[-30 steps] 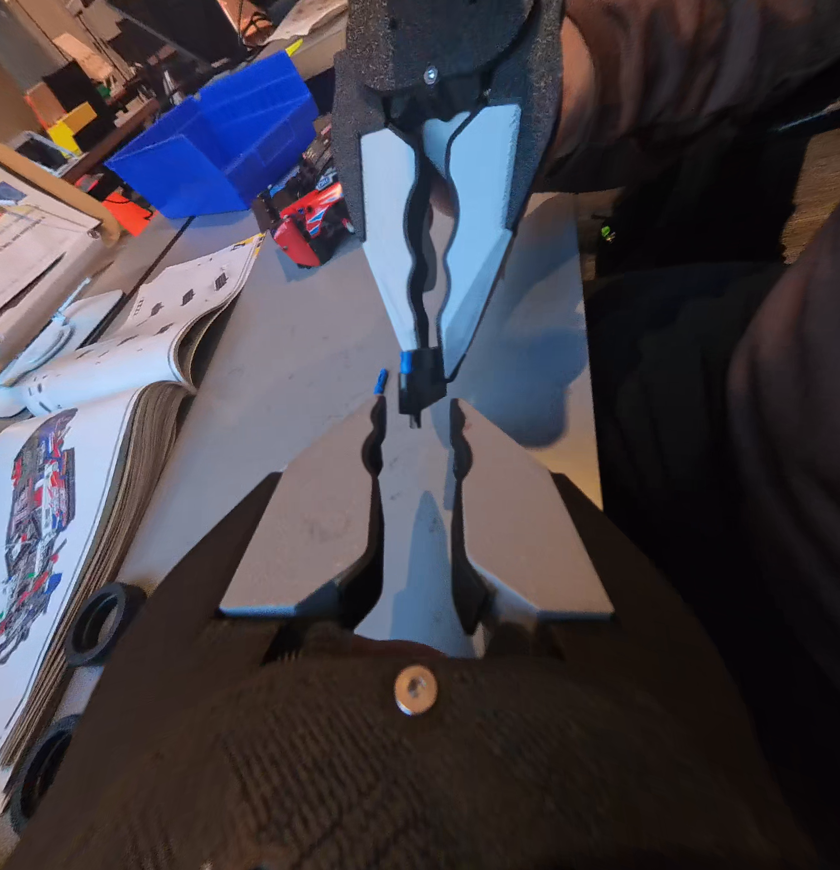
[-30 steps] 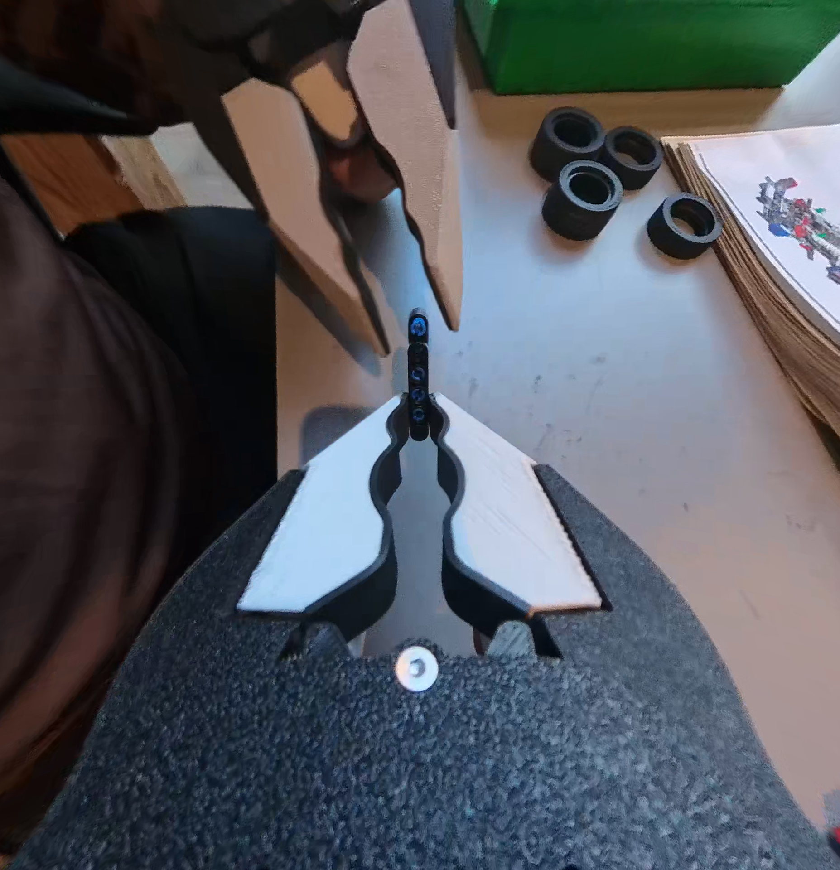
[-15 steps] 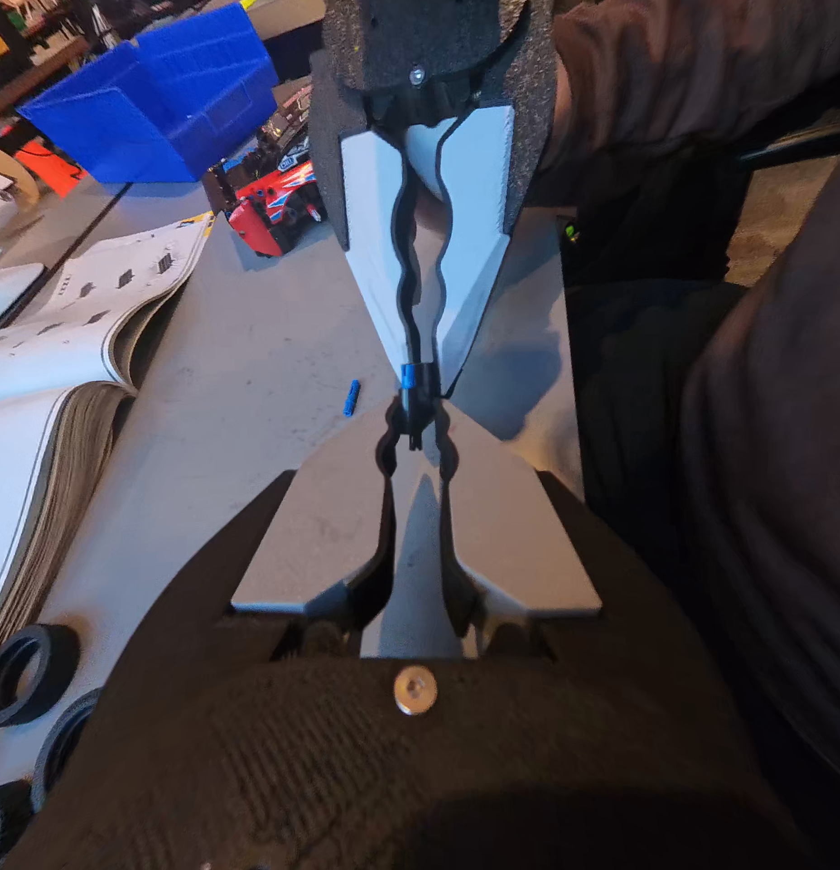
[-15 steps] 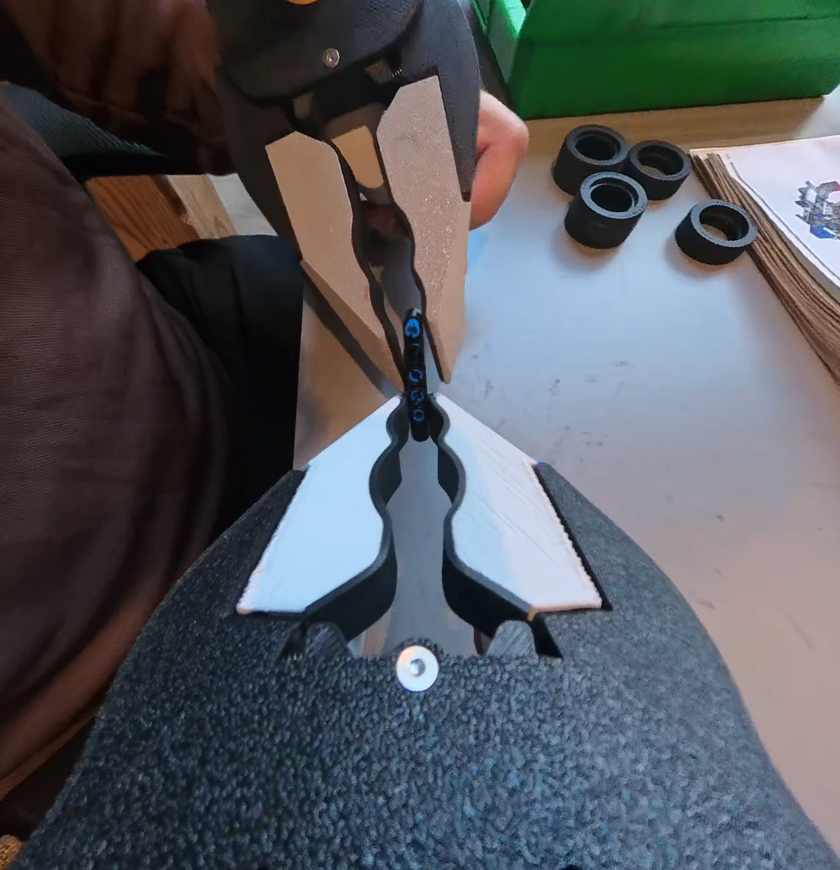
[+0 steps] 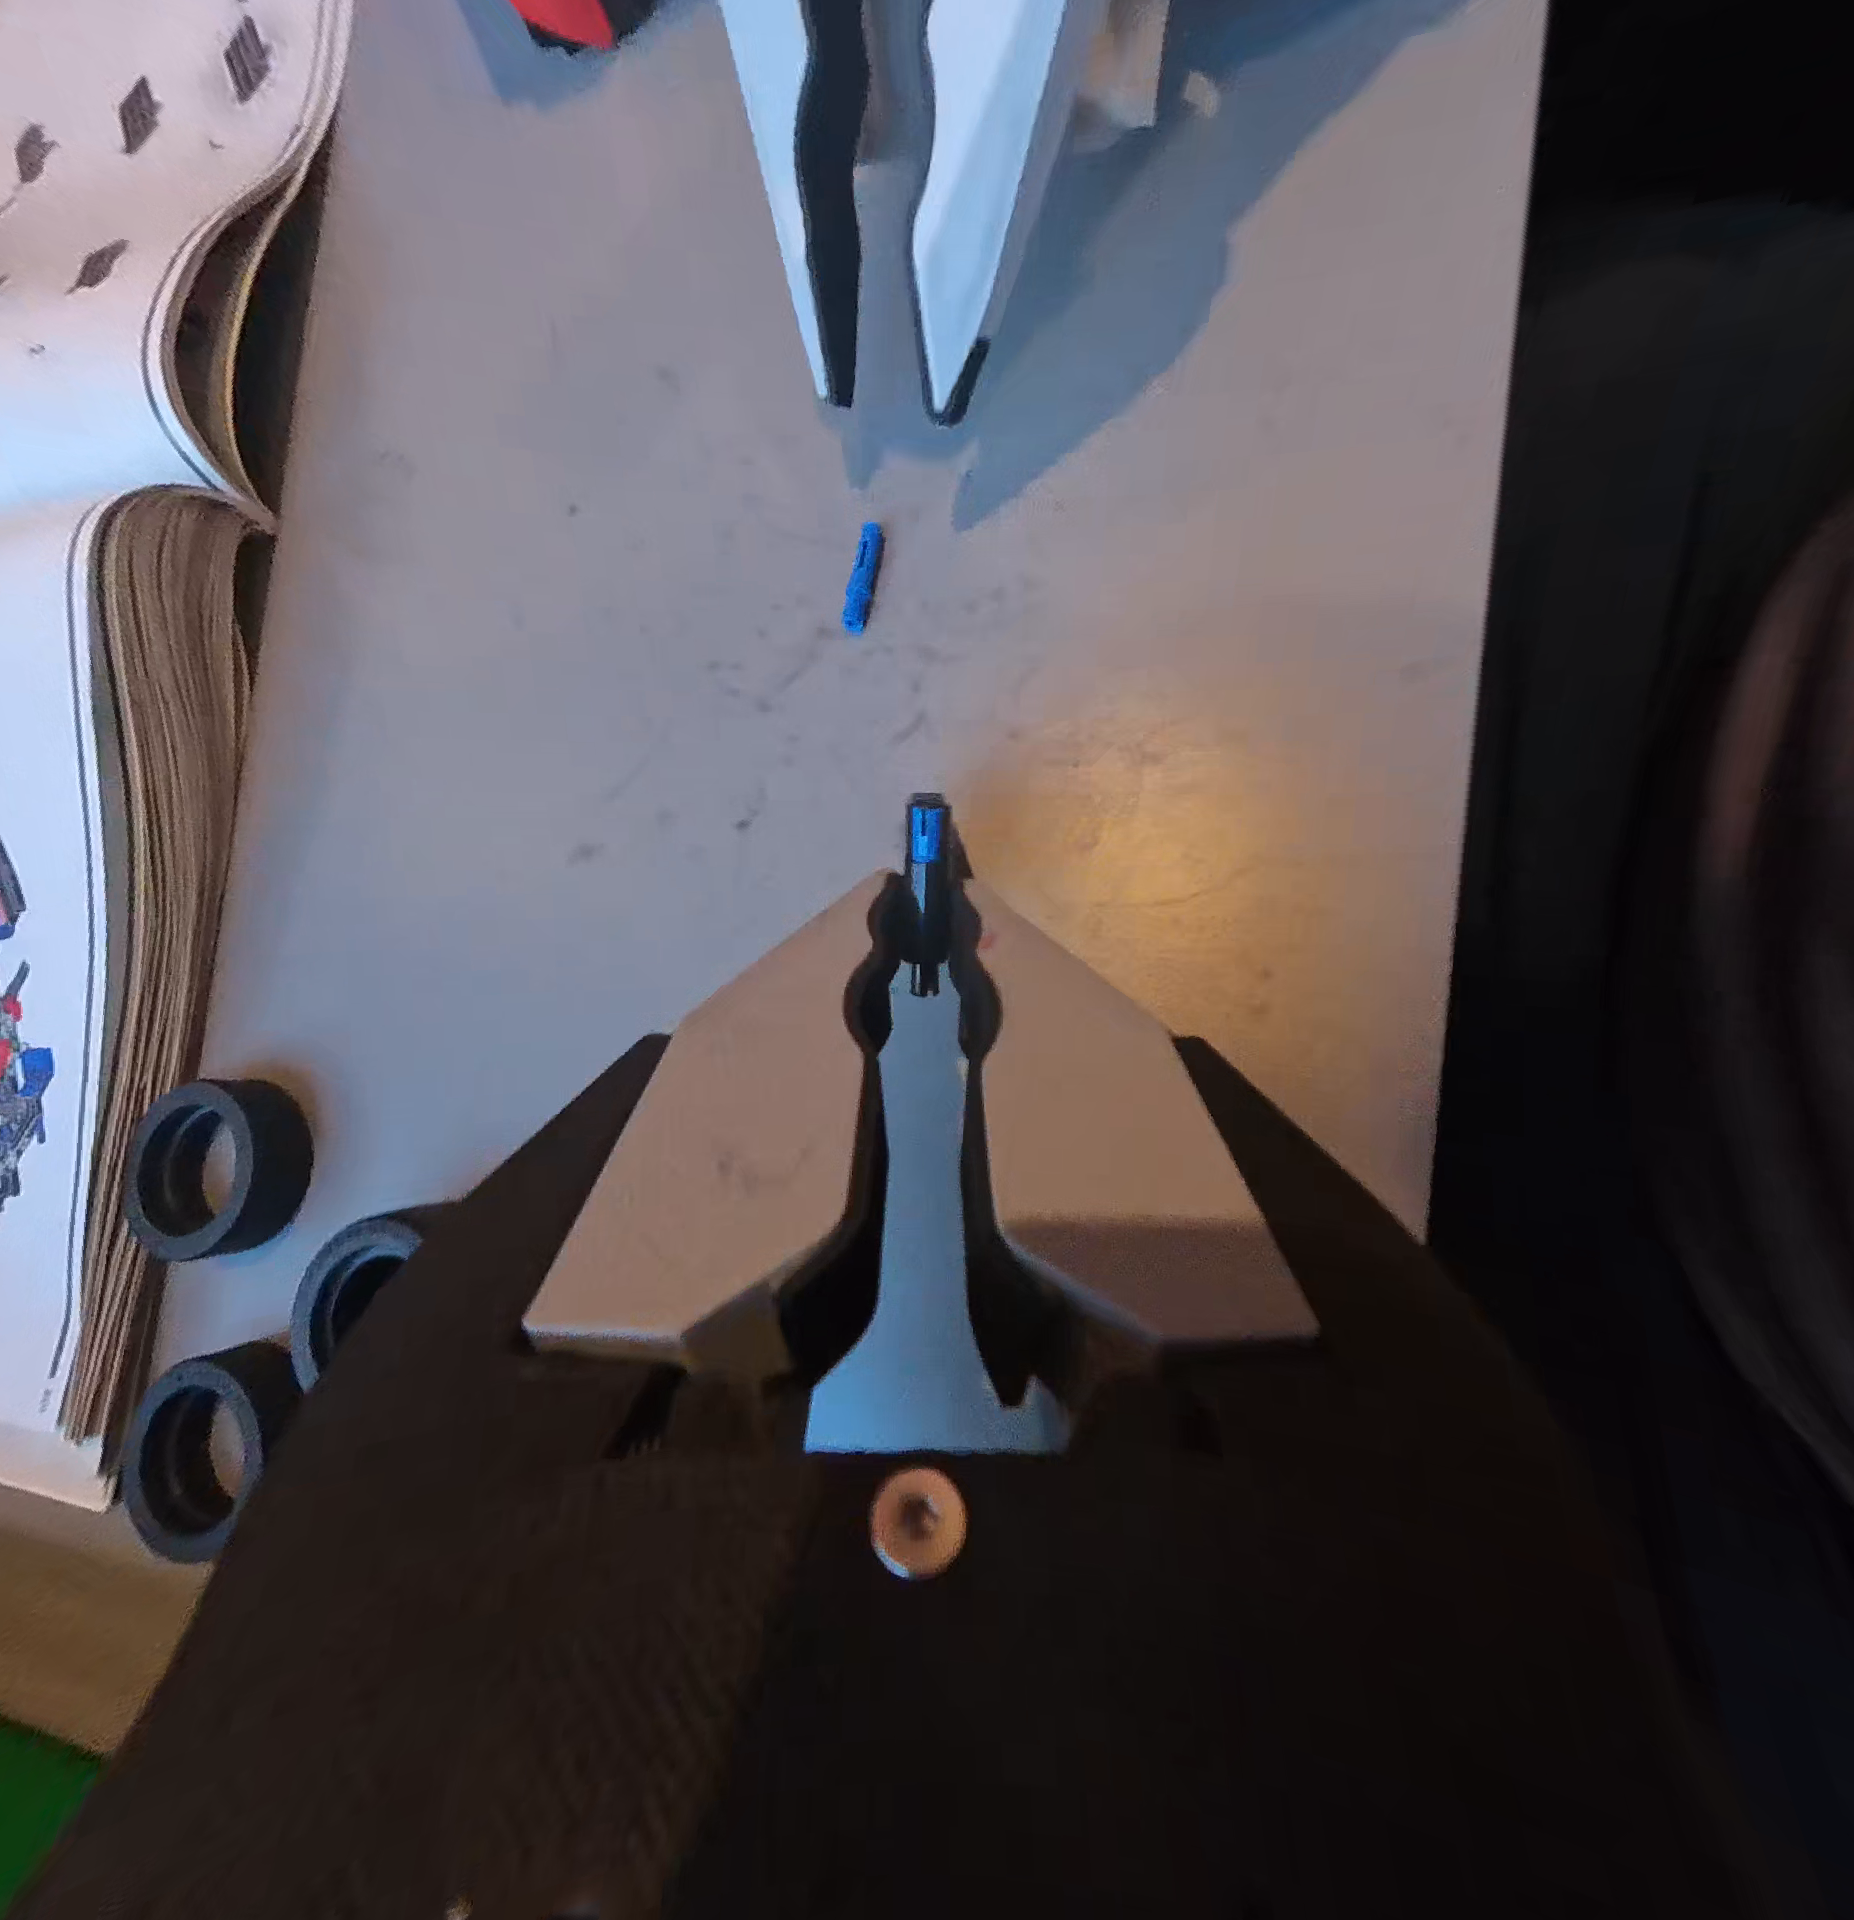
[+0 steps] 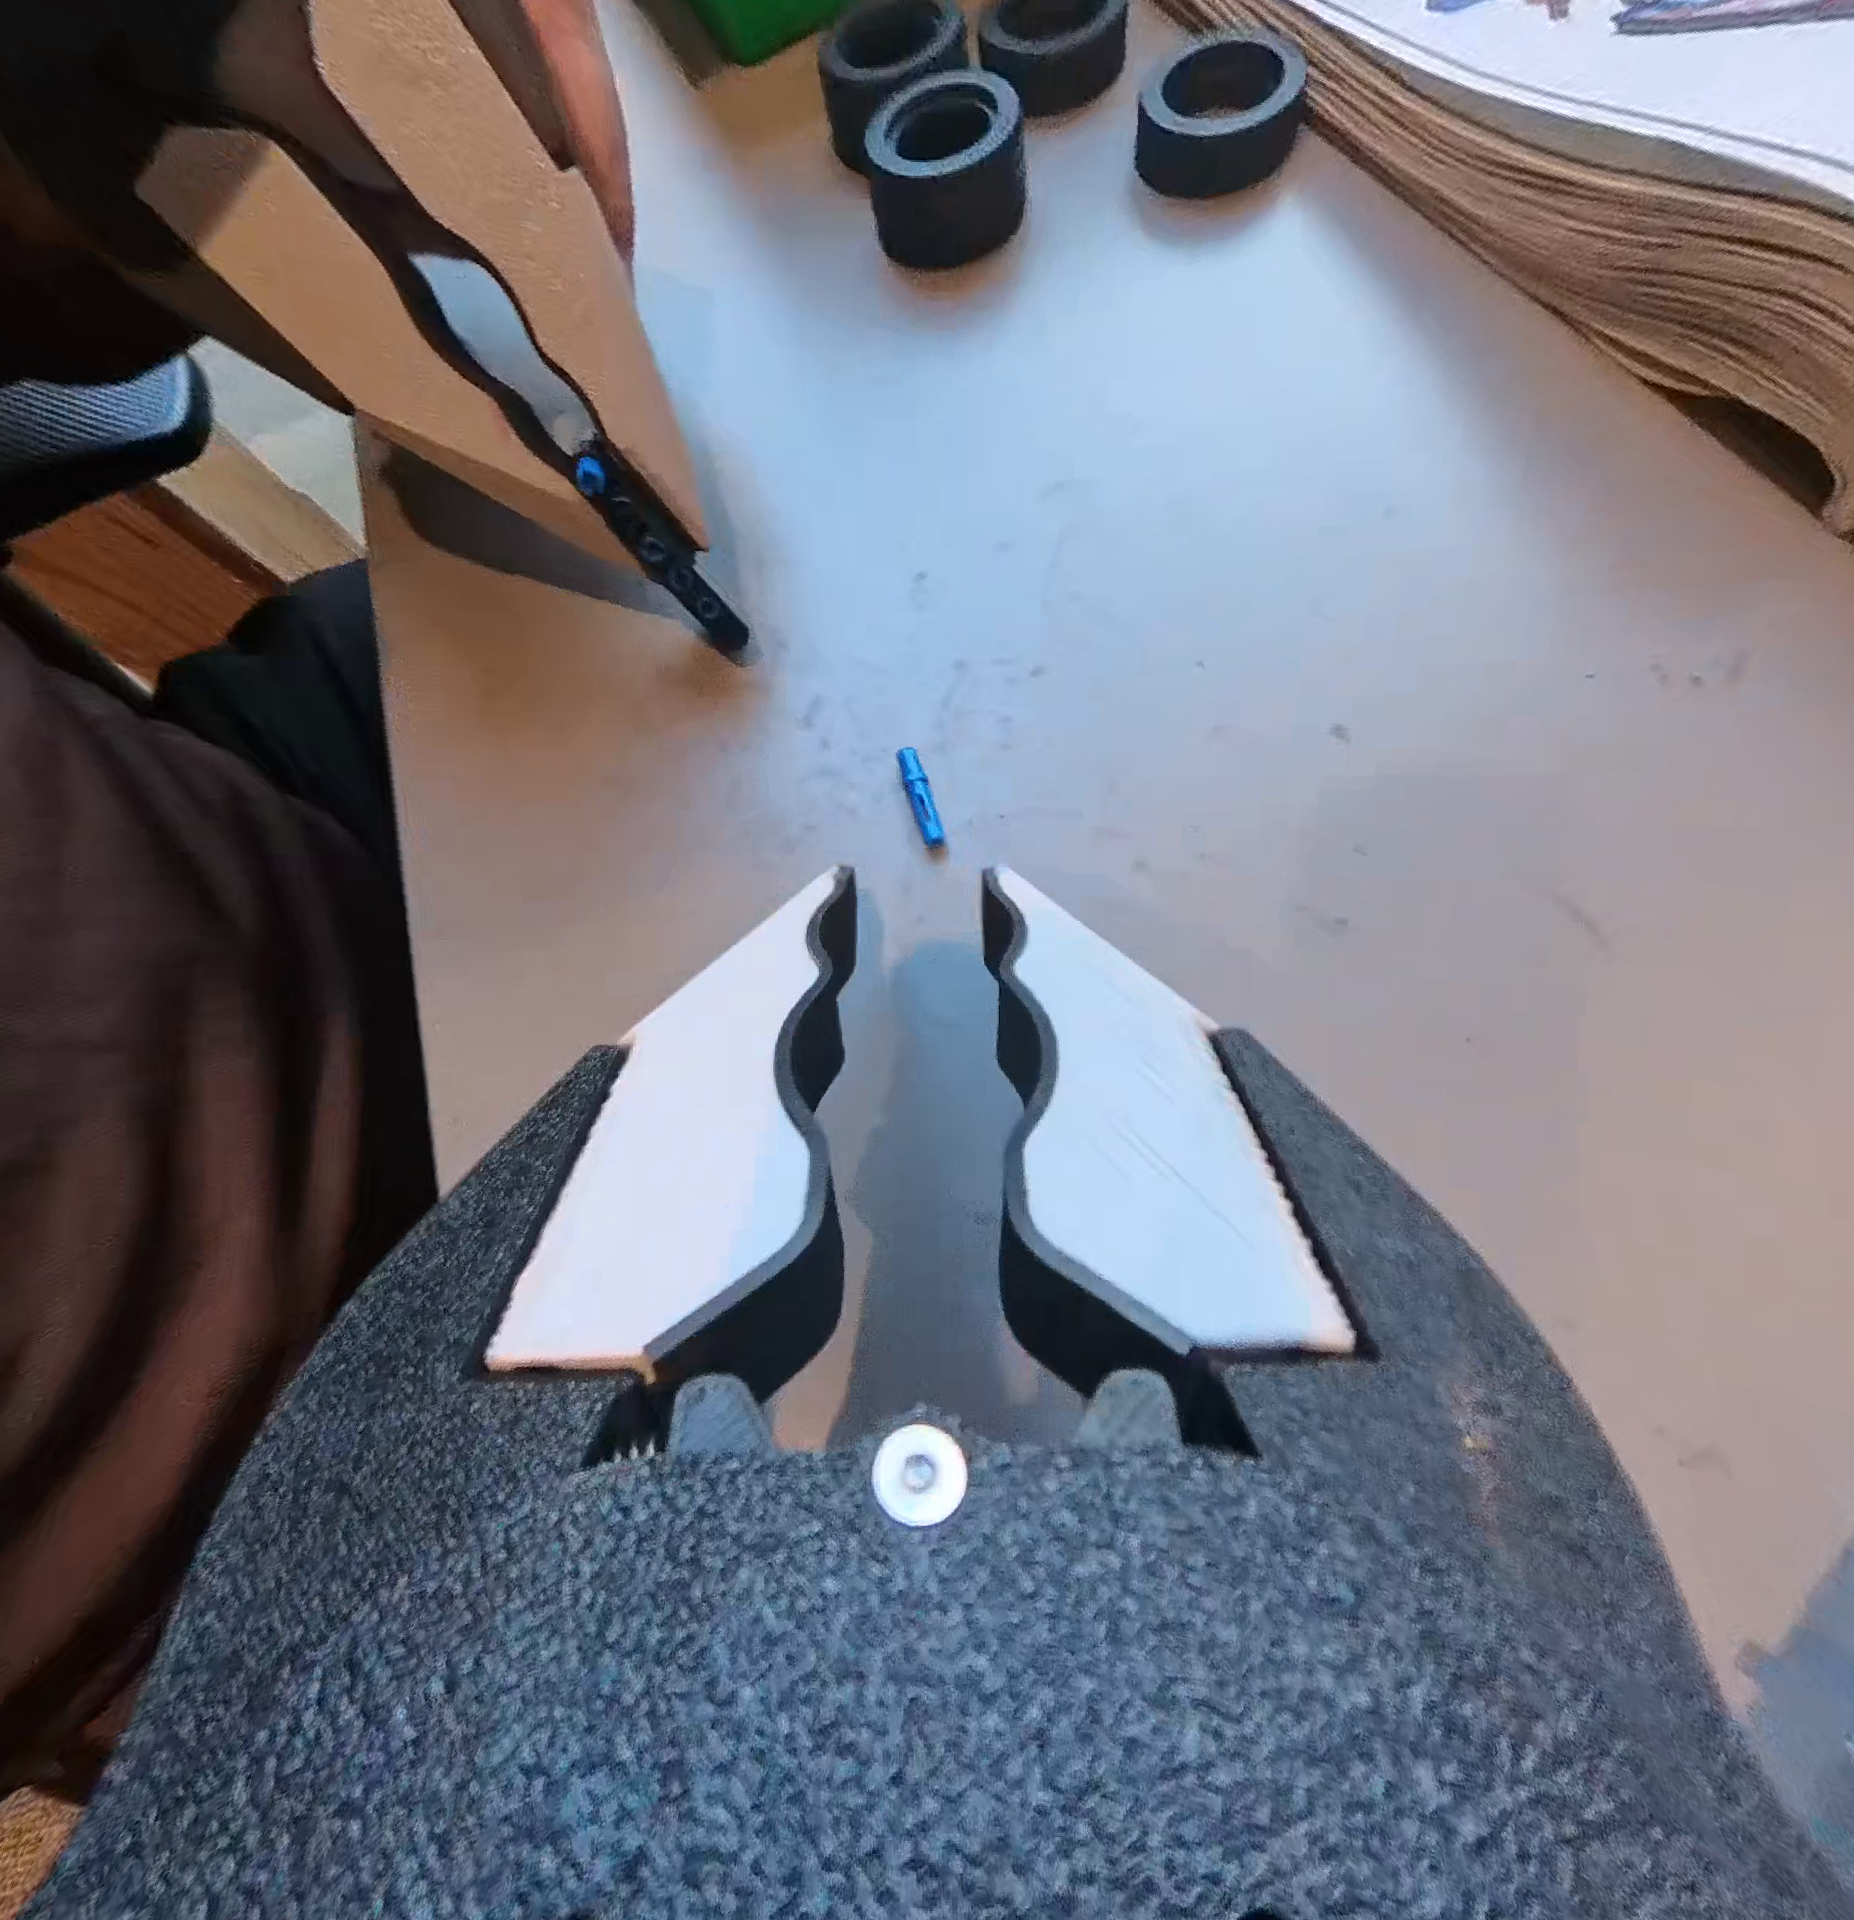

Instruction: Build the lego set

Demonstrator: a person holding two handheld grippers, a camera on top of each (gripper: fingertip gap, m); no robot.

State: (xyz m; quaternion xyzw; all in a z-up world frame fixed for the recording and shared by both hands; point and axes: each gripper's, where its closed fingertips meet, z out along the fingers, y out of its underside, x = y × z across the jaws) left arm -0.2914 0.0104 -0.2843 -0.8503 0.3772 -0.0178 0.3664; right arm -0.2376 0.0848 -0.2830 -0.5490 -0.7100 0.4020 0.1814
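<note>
My left gripper (image 5: 923, 883) is shut on a thin black beam (image 5: 925, 894) with a blue pin in its end; in the right wrist view the beam (image 6: 674, 566) sticks out of that gripper (image 6: 653, 520) with its lower tip at the table. My right gripper (image 6: 918, 883) is open and empty, low over the table, and shows at the top of the left wrist view (image 5: 892, 400). A loose blue pin (image 6: 921, 796) lies on the table just ahead of its fingertips; it also shows in the left wrist view (image 5: 863, 578).
Several black tyres (image 6: 949, 156) stand at the far side near a green bin (image 6: 757, 26); three tyres show in the left wrist view (image 5: 216, 1169). A thick open instruction book (image 5: 92, 727) lies beside them. The table edge (image 5: 1474, 727) runs beside a person's dark clothing. About 10 centimetres separates my left fingertips from my right.
The black beam passed from my right gripper to my left, which closed on it. My right gripper opened and drew back; both grippers moved apart and lower over the table.
</note>
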